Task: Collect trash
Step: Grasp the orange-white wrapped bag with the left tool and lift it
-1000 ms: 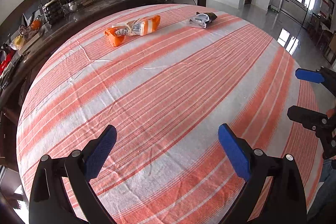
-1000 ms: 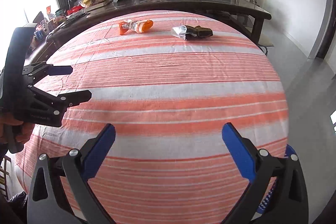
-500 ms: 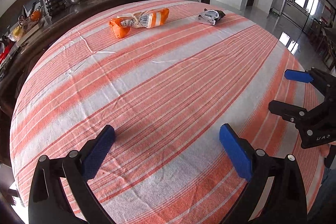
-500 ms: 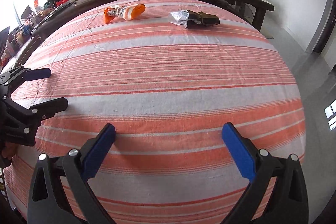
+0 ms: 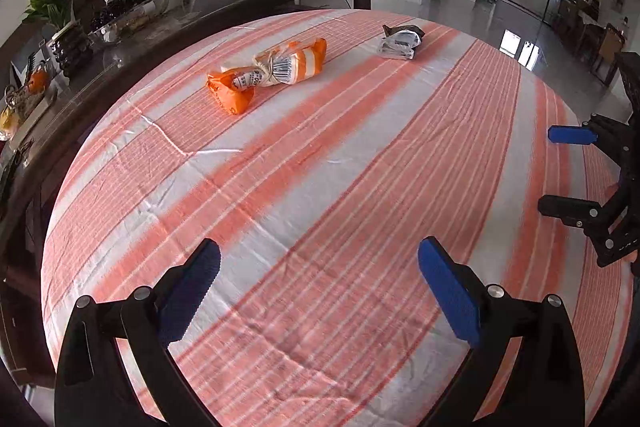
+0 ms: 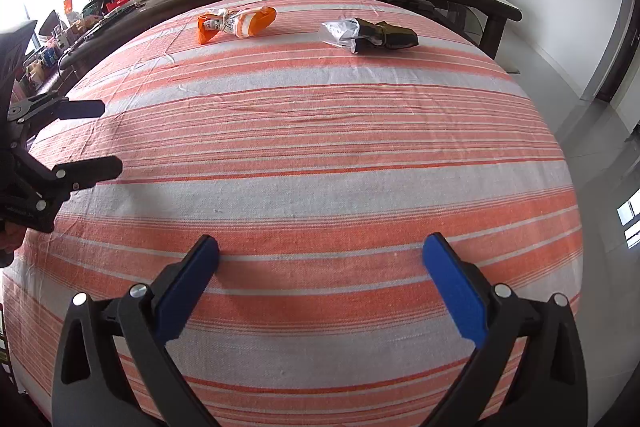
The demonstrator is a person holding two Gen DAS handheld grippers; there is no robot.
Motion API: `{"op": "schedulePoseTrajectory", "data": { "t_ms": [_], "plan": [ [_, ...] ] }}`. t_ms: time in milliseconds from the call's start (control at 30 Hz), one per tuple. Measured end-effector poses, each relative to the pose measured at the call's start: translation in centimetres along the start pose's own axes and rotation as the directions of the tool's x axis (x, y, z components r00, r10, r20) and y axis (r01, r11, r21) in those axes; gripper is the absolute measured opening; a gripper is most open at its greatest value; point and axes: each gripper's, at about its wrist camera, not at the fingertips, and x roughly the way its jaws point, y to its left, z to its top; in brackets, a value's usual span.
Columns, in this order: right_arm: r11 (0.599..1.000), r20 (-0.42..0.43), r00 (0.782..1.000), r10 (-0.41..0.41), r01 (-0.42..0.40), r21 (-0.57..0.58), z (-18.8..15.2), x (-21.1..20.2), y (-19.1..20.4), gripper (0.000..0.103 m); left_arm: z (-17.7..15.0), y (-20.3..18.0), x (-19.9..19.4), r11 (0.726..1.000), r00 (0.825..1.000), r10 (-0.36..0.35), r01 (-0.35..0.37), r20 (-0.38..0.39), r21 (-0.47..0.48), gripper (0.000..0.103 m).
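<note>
Left tongs (image 5: pixel 318 281): spread wide, nothing between the blue pads, held low over the near part of the orange-and-white striped cloth surface (image 5: pixel 360 155). No contact with any item.

Crumpled orange-and-white plastic wrapper, knotted at its middle (image 5: pixel 267 74): lying flat on the far part of the surface, left of the second item, well apart from both tongs.

Crushed silver-and-dark-brown foil packet (image 6: pixel 370 34): lying flat on the far part of the surface, to the right of the orange wrapper and clear of it, roughly ahead of the right tongs.

Right tongs (image 6: pixel 320 277): spread wide, empty, held low over the near edge of the surface, beside the left tongs.

No bin or collection container visible in either view; drop-off location cannot be determined.

Judged status: approach stage, neither item yet collected.

Judged failure modes:
- Pads closing on cloth along with a wrapper. Cause: descent too deep on thin, flat litter; loose, wrinkled fabric likely to lift or drag.
- Wrapper sliding away instead of being gripped. Cause: light, slick film pushed by one pad before the other arrives.
- Partial grip on a loose tail, followed by slipping out during carry. Cause: closing on an end rather than the knotted or bulky middle.
- Tongs colliding. Cause: both reaching toward closely placed items.
</note>
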Motion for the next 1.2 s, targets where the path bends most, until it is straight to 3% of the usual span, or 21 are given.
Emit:
{"op": "schedulePoseTrajectory", "data": {
  "t_ms": [100, 267, 400, 567, 767, 867, 933, 967, 1200],
  "plan": [
    [1.0, 0.0, 1.0, 0.0, 0.0, 0.0, 0.0, 0.0, 0.0, 0.098, 2.7, 3.7, 1.6, 0.999, 0.999, -0.015, 0.013, 0.036, 0.053, 0.098],
    [1.0, 0.0, 1.0, 0.0, 0.0, 0.0, 0.0, 0.0, 0.0, 0.098, 7.6, 7.9, 5.8, 0.992, 0.998, -0.063, 0.062, 0.004, 0.114, 0.098],
    [1.0, 0.0, 1.0, 0.0, 0.0, 0.0, 0.0, 0.0, 0.0, 0.098, 10.6, 8.0, 8.3, 0.97, 0.993, -0.121, 0.122, -0.017, 0.213, 0.098],
    [1.0, 0.0, 1.0, 0.001, -0.001, 0.0, 0.0, 0.0, 0.0, 0.098, 11.9, 6.3, 10.3, 0.914, 0.985, -0.165, 0.17, -0.046, 0.369, 0.098],
    [1.0, 0.0, 1.0, 0.001, -0.001, 0.0, 0.0, 0.0, 0.0, 0.098, 12.3, 6.3, 10.7, 0.91, 0.973, -0.227, 0.227, -0.041, 0.346, 0.098],
    [1.0, 0.0, 1.0, 0.001, -0.001, 0.0, 0.0, 0.0, 0.0, 0.098, 12.1, 5.9, 10.4, 0.898, 0.961, -0.272, 0.273, -0.053, 0.346, 0.078],
    [1.0, 0.0, 1.0, 0.001, -0.001, 0.0, 0.0, 0.0, 0.0, 0.098, 11.9, 5.7, 10.2, 0.893, 0.95, -0.304, 0.308, -0.067, 0.329, 0.053],
    [1.0, 0.0, 1.0, 0.001, -0.001, 0.0, 0.0, 0.0, 0.0, 0.098, 11.9, 5.6, 10.0, 0.898, 0.954, -0.294, 0.299, -0.064, 0.323, 0.048],
    [1.0, 0.006, 1.0, 0.024, -0.024, 0.018, 0.1, -0.2, -0.4, 0.098, 9.6, 5.0, 7.9, 0.964, 0.983, -0.184, 0.186, -0.029, 0.19, 0.046]
  ]
}}
